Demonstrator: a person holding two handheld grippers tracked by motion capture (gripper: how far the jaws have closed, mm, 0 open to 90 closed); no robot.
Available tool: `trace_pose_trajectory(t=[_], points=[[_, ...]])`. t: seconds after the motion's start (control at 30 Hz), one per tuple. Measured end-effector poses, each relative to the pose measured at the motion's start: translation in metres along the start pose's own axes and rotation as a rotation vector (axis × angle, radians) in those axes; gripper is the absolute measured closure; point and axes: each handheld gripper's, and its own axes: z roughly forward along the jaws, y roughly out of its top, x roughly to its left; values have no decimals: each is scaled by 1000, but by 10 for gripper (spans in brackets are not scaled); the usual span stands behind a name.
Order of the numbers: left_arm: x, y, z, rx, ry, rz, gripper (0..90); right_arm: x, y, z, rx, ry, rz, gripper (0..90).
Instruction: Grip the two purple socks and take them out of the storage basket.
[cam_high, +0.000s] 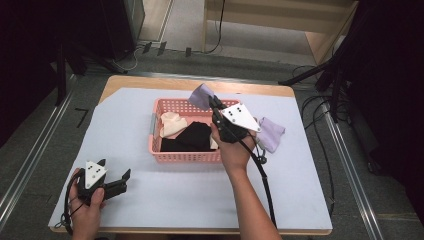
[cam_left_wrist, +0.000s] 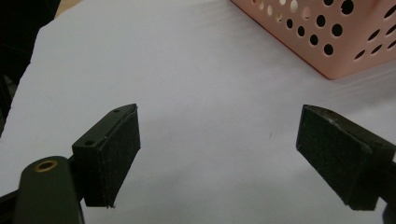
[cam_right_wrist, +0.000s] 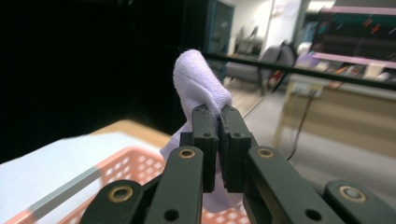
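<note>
Looked like sorting laundry into pink basket (cam_high: 186, 156), my guess. Step in hand: right gripper (cam_high: 216, 103) carrying purple cloth (cam_high: 201, 95) over basket's far rim, roughly 1 o'clock from basket centre. Jaws were pressed tight on cloth, fold poking out above the tips in right gripper view (cam_right_wrist: 201, 79).

Next move probably: lower over basket, let go so it landed on cream cloth (cam_high: 172, 124) and black cloth (cam_high: 192, 136).

Second purple cloth (cam_high: 270, 133) lay on table at basket's 3 o'clock.

Left gripper (cam_high: 116, 181) idle at 7 o'clock, jaws spread wide, nothing between them.
</note>
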Motion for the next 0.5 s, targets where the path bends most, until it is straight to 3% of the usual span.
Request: trace_pose_trajectory(t=[0.2, 0.3, 0.5], points=[[0, 0, 0, 4, -2, 4, 147, -18, 7, -13, -89, -60, -12, 871], [0, 0, 0, 5, -1, 5, 146, -34, 9, -23, -147, -110, -22, 871], [0, 0, -1, 6, -2, 9, 146, -55, 8, -38, -169, -184, -23, 871]])
